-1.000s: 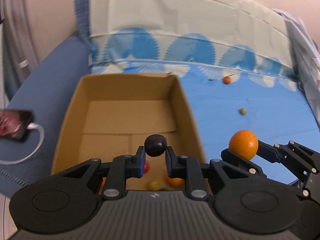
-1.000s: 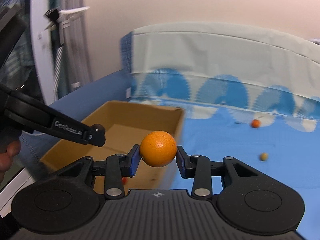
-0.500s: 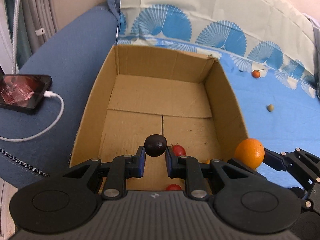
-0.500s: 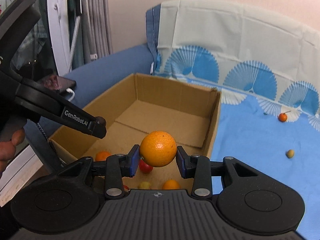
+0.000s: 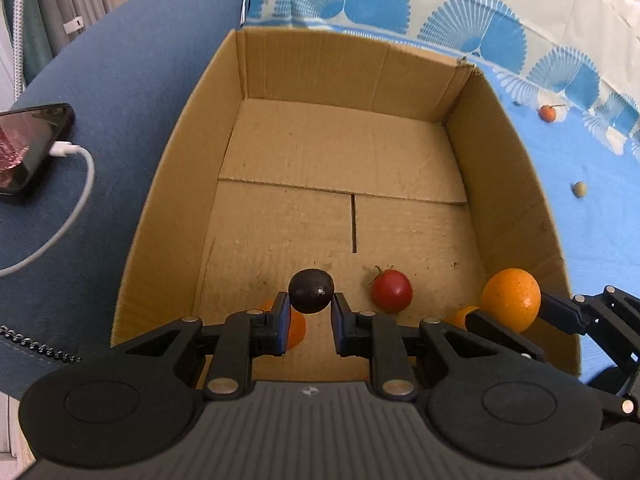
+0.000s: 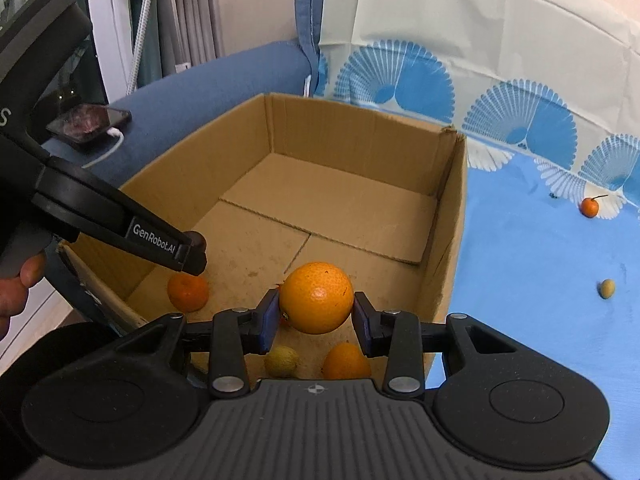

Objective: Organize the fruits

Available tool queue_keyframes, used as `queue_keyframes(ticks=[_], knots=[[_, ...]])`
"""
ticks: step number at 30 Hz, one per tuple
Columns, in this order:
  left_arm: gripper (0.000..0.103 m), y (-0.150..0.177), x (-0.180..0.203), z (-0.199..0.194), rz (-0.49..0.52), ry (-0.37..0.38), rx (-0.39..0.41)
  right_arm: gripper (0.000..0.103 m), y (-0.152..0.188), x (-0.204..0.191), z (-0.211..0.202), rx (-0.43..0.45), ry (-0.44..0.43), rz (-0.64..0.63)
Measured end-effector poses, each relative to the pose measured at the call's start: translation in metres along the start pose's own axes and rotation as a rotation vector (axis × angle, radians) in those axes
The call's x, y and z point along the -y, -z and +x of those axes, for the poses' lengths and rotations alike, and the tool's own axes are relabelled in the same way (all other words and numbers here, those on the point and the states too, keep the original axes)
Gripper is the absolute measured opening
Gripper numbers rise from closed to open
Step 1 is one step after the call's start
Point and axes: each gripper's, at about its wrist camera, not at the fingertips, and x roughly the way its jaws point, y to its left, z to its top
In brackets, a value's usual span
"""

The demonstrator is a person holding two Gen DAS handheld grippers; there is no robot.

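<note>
Left wrist view: the left gripper (image 5: 311, 322), at bottom centre, has its blue pads clamped on a small dark purple round fruit (image 5: 311, 290) held above the floor of the open brown cardboard box (image 5: 168, 200) that fills the middle of the frame. A red tomato with a green stem (image 5: 392, 290) lies on the box floor just right of it. At lower right the right gripper (image 5: 510, 312) grips a large round orange (image 5: 511, 299) over the box's right wall.

Right wrist view: the right gripper (image 6: 316, 322) is closed on the large orange (image 6: 316, 298) at centre, over the box's (image 6: 360, 128) near end. Below lie a small mandarin (image 6: 188, 292), a yellowish fruit (image 6: 281, 361) and another orange fruit (image 6: 346, 362). The left gripper (image 6: 194, 250) enters from the left with the dark fruit (image 6: 198, 239).
</note>
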Motion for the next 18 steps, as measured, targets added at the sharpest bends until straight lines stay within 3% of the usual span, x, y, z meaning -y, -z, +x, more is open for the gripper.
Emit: queue_keyframes(ticks=[11, 12, 13, 14, 15, 16, 17, 18], knots=[[0.025, -0.006, 0.005, 0.020, 0.031, -0.016, -0.034, 0.041, 0.004, 0.000, 0.019, -0.038, 0.021, -0.040], [0.030, -0.006, 0.006, 0.021, 0.037, -0.018, -0.033, 0.041, 0.004, 0.000, 0.019, -0.036, 0.019, -0.042], [0.046, -0.006, 0.007, 0.021, 0.042, -0.018, -0.029, 0.045, 0.004, 0.000, 0.019, -0.032, 0.016, -0.047], [0.058, -0.006, 0.007, 0.019, 0.044, -0.020, -0.022, 0.055, 0.003, 0.000, 0.018, -0.028, 0.018, -0.055], [0.085, -0.006, 0.008, 0.017, 0.044, -0.027, -0.013, 0.060, 0.003, 0.000, 0.018, -0.018, 0.020, -0.066], [0.101, -0.007, 0.008, 0.014, 0.043, -0.040, 0.002, 0.069, 0.002, -0.001, 0.015, -0.005, 0.023, -0.080], [0.103, -0.007, 0.009, 0.010, 0.041, -0.052, 0.023, 0.079, 0.001, -0.002, 0.012, 0.008, 0.032, -0.093], [0.103, -0.006, 0.010, 0.005, 0.044, -0.056, 0.043, 0.083, 0.000, -0.003, 0.008, 0.023, 0.040, -0.104]])
